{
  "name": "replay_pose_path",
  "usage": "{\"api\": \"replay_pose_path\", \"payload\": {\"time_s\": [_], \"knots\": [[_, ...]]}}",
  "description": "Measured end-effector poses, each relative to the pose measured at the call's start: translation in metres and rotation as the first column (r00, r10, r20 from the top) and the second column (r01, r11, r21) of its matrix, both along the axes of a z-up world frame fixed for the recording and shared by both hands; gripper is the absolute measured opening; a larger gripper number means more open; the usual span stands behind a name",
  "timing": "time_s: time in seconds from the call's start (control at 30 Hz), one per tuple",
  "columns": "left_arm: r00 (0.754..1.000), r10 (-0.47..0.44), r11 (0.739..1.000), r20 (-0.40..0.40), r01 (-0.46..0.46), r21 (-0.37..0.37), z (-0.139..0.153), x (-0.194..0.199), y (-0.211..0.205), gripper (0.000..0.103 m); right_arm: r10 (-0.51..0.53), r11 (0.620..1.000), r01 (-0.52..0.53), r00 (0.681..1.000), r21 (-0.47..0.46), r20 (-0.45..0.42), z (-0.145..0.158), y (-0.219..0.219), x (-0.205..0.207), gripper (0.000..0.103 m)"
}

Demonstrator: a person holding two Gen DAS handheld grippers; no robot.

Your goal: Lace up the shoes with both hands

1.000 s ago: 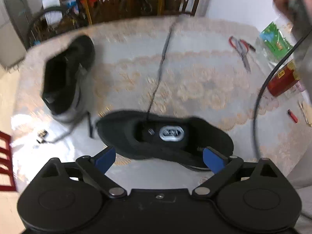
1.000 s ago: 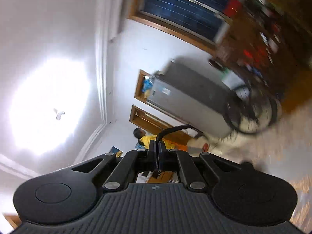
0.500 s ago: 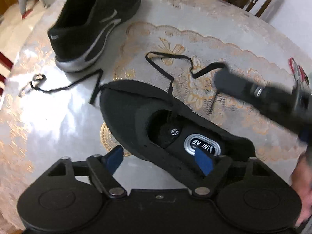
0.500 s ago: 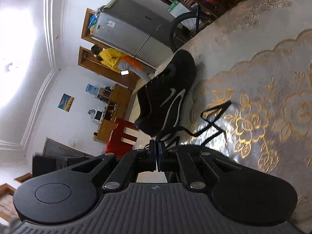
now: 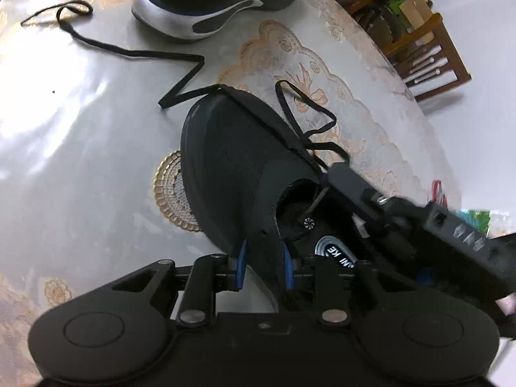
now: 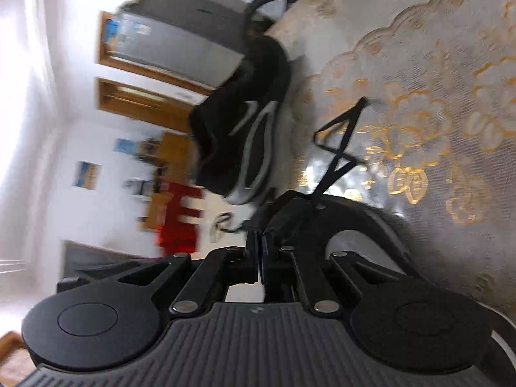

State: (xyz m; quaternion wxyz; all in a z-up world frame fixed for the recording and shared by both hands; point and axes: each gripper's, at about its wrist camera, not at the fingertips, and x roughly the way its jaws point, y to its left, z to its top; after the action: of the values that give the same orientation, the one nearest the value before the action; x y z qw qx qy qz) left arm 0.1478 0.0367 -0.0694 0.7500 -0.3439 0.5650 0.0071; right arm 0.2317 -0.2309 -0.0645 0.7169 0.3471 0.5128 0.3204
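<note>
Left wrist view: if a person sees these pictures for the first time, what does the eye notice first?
First comes the near black shoe in the middle, lying on the lace-patterned table, with the left gripper shut on the side of its collar. Next, the right gripper comes in from the right to the loose black lace at the shoe's opening, jaws closed. A second shoe with a silver sole lies at the top edge.
</note>
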Motion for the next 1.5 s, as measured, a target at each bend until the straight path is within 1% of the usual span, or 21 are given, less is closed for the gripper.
{"api": "replay_pose_path", "payload": {"time_s": [0.03,0.13,0.17,0.23,0.3,0.37,0.47,0.5,0.53,0.6,0.7,0.77,0.83,0.97,1.03,1.13,1.2,1.37,1.4,1.5], "knots": [[1.000,-0.023,0.999,0.001,0.023,0.023,0.002,0.001,-0.002,0.021,-0.018,0.999,0.018,1.000,-0.039,0.003,0.008,0.001,-0.004,0.004],[0.996,-0.093,0.991,0.000,0.092,0.092,0.008,0.003,-0.008,0.021,-0.079,0.992,0.083,0.996,-0.090,0.046,0.027,0.007,-0.026,0.004],[0.996,-0.086,0.994,0.002,0.085,0.069,0.005,0.002,-0.004,0.021,-0.092,0.989,0.097,0.995,-0.115,0.050,0.029,0.010,-0.034,0.004],[0.998,-0.067,0.998,0.005,0.067,0.018,-0.003,-0.002,0.003,0.020,-0.104,0.985,0.111,0.993,-0.133,0.059,0.027,0.020,-0.047,0.004],[0.999,-0.047,0.998,0.008,0.048,-0.034,-0.011,-0.005,0.011,0.019,-0.103,0.980,0.115,0.991,-0.162,0.086,0.021,0.028,-0.055,0.004],[0.999,-0.026,0.993,0.020,0.028,-0.113,-0.020,-0.009,0.020,0.019,-0.110,0.975,0.128,0.988,-0.181,0.109,0.011,0.034,-0.055,0.001],[0.994,-0.079,0.991,0.077,0.087,-0.102,-0.022,-0.011,0.019,0.023,-0.125,0.967,0.152,0.982,-0.203,0.139,-0.005,0.040,-0.054,0.000],[0.992,-0.091,0.991,0.084,0.099,-0.093,-0.022,-0.012,0.020,0.026,-0.137,0.971,0.159,0.983,-0.181,0.125,-0.007,0.038,-0.054,0.000],[0.991,-0.102,0.990,0.090,0.110,-0.084,-0.022,-0.014,0.021,0.027,-0.149,0.973,0.166,0.983,-0.159,0.111,-0.010,0.037,-0.054,0.000],[0.991,-0.104,0.990,0.086,0.111,-0.082,-0.024,-0.015,0.023,0.030,-0.172,0.977,0.181,0.982,-0.114,0.082,-0.015,0.033,-0.054,0.000],[0.987,-0.126,0.991,0.097,0.130,-0.041,-0.020,-0.016,0.021,0.030,-0.203,0.978,0.205,0.978,-0.048,0.037,-0.022,0.028,-0.054,0.000],[0.986,-0.128,0.991,0.102,0.132,-0.032,-0.019,-0.018,0.022,0.030,-0.222,0.975,0.222,0.975,-0.004,0.005,-0.027,0.025,-0.054,0.000],[0.989,-0.113,0.992,0.099,0.118,-0.047,-0.021,-0.020,0.025,0.030,-0.238,0.970,0.239,0.971,0.036,-0.025,-0.032,0.022,-0.054,0.000],[0.989,-0.116,0.992,0.096,0.120,-0.044,-0.021,-0.025,0.026,0.028,-0.155,0.983,0.160,0.986,-0.089,0.055,-0.018,0.039,-0.063,0.000],[0.989,-0.110,0.992,0.102,0.115,-0.050,-0.022,-0.027,0.028,0.028,-0.111,0.978,0.131,0.986,-0.164,0.124,-0.010,0.049,-0.068,0.000],[0.988,-0.095,0.993,0.121,0.103,-0.063,-0.024,-0.029,0.029,0.029,-0.092,0.969,0.123,0.984,-0.214,0.151,-0.008,0.054,-0.068,0.000],[0.986,-0.084,0.993,0.146,0.095,-0.067,-0.025,-0.029,0.028,0.033,-0.081,0.963,0.119,0.983,-0.241,0.164,-0.007,0.055,-0.065,0.000],[0.981,-0.018,0.992,0.194,0.041,-0.116,-0.029,-0.037,0.032,0.035,-0.065,0.938,0.135,0.973,-0.320,0.222,-0.004,0.062,-0.060,0.000],[0.980,-0.006,0.991,0.201,0.032,-0.127,-0.031,-0.039,0.033,0.035,-0.051,0.936,0.121,0.976,-0.329,0.213,-0.005,0.064,-0.059,0.000],[0.975,0.030,0.987,0.220,0.006,-0.162,-0.036,-0.048,0.038,0.037,-0.018,0.952,0.061,0.989,-0.299,0.147,-0.007,0.064,-0.051,0.000]]}}
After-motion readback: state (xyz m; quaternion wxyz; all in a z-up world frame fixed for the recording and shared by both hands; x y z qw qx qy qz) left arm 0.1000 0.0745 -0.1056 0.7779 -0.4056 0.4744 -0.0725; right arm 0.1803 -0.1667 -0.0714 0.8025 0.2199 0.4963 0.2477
